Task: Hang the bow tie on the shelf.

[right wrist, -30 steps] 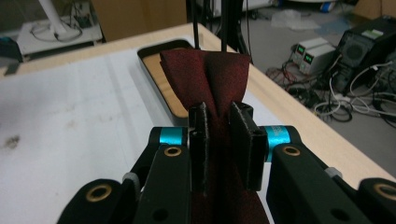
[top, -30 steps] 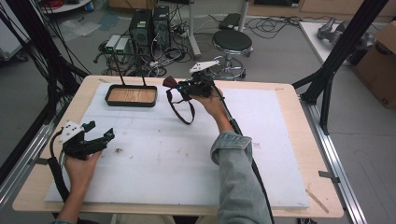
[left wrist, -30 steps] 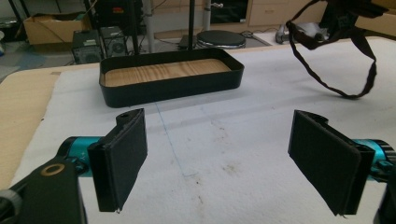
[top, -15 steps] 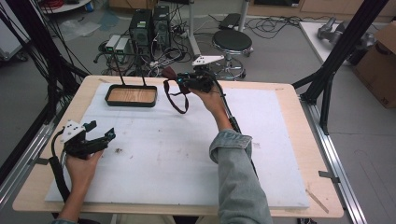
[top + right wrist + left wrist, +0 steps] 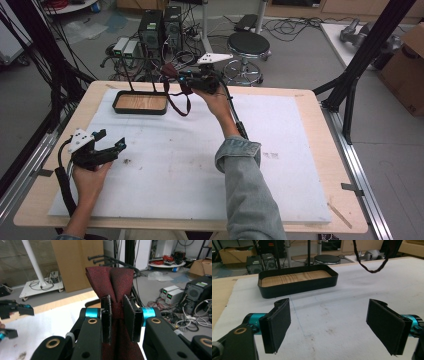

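High view, starting at the near edge: the left gripper point(image 5: 107, 150) rests low on the white mat point(image 5: 280, 150) at the person's left, jaws spread wide with nothing between them, which reads as a hand parked out of the way while the other one works. The left gripper view bears this out, the two black pads point(image 5: 278, 325) standing far apart over bare, slightly smudged mat. Farther across the table, the right gripper point(image 5: 186, 81) is held raised above the far edge of the mat, just right of the black tray point(image 5: 141, 108) with its wooden floor. Its jaws are pinched tight on a dark red bow tie point(image 5: 113, 282); the right gripper view shows the pads clamping the narrow knot, the two fabric wings fanning above. Gripping at the knot likely keeps the tie from slipping and lets its strap point(image 5: 181, 102) hang free in a loop below. Carried this high and close to the tray, the tie seems bound for it, though that is only a guess.
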{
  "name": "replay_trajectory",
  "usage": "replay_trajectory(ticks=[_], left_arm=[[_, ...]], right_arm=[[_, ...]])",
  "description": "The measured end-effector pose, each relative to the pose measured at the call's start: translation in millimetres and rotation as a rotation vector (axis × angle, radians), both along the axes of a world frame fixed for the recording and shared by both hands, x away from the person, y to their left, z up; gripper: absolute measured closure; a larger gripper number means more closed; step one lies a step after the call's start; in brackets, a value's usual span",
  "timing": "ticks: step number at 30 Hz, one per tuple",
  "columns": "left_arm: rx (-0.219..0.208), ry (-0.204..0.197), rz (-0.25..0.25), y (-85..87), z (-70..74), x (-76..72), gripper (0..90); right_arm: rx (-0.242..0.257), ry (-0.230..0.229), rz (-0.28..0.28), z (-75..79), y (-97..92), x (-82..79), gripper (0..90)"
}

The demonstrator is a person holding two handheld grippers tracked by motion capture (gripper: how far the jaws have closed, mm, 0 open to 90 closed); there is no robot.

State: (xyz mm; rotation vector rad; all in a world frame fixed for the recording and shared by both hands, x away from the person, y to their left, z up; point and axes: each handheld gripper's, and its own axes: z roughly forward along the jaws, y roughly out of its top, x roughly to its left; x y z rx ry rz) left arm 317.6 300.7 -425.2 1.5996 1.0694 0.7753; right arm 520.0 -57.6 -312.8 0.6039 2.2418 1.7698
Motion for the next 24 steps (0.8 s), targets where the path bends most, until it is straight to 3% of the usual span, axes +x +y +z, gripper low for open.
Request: replay_trajectory(ticks=[6, 15, 24], left_arm=[[0.002, 0.002, -0.005, -0.8, 0.3, -0.4, 20.1], [0.002, 0.000, -0.011, -0.9, 0.6, -1.0, 20.1], [-0.002, -0.001, -0.015, -2.1, 0.3, -0.9, 20.0]], right_arm=[[0.025, -0.012, 0.002, 7.4, 18.8, 2.7, 77.5], [0.020, -0.015, -0.038, 10.4, 45.2, 8.9, 77.4], [0.011, -0.012, -0.108, 9.3, 47.4, 17.9, 77.4]])
